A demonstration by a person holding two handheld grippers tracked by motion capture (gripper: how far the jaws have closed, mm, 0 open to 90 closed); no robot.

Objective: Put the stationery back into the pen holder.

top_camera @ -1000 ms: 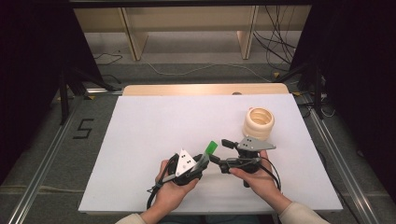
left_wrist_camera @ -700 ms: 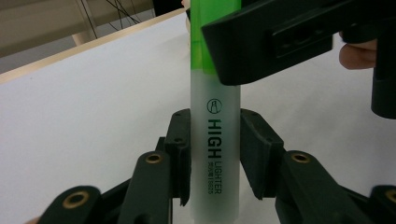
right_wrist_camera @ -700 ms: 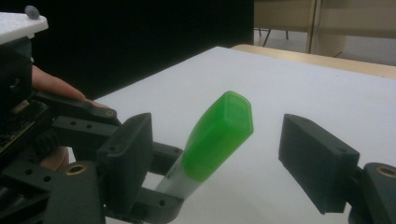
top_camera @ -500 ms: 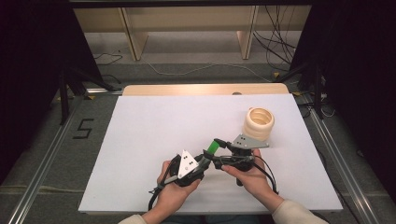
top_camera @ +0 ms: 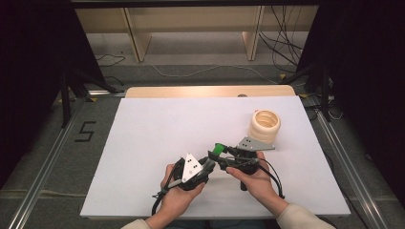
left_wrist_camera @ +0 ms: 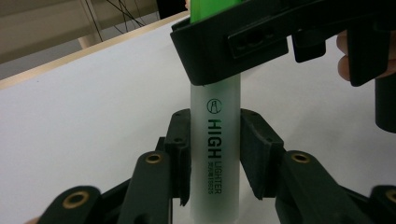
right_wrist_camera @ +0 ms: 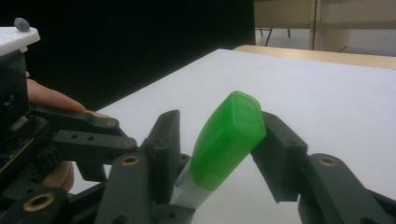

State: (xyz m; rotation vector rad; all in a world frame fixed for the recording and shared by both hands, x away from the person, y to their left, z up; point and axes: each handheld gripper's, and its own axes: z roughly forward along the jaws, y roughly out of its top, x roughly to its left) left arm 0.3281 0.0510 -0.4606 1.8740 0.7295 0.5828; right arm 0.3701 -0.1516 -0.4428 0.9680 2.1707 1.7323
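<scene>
White table, right tongs now closing around highlighter cap.

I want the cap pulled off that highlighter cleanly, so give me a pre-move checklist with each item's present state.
1. Left gripper clamped on the highlighter barrel: ok, both pads press its frosted body.
2. Right gripper around the green cap: ok, the jaws have just been closing with the cap between them.
3. Firm right grip on the cap: cannot tell; one pad touches it, the cap sits tilted.
4. Grippers apart enough to pull: not ok, the right jaws crowd the left ones.
5. Pull path clear of the stacked cream rings: ok, they stand behind the right hand.
</scene>
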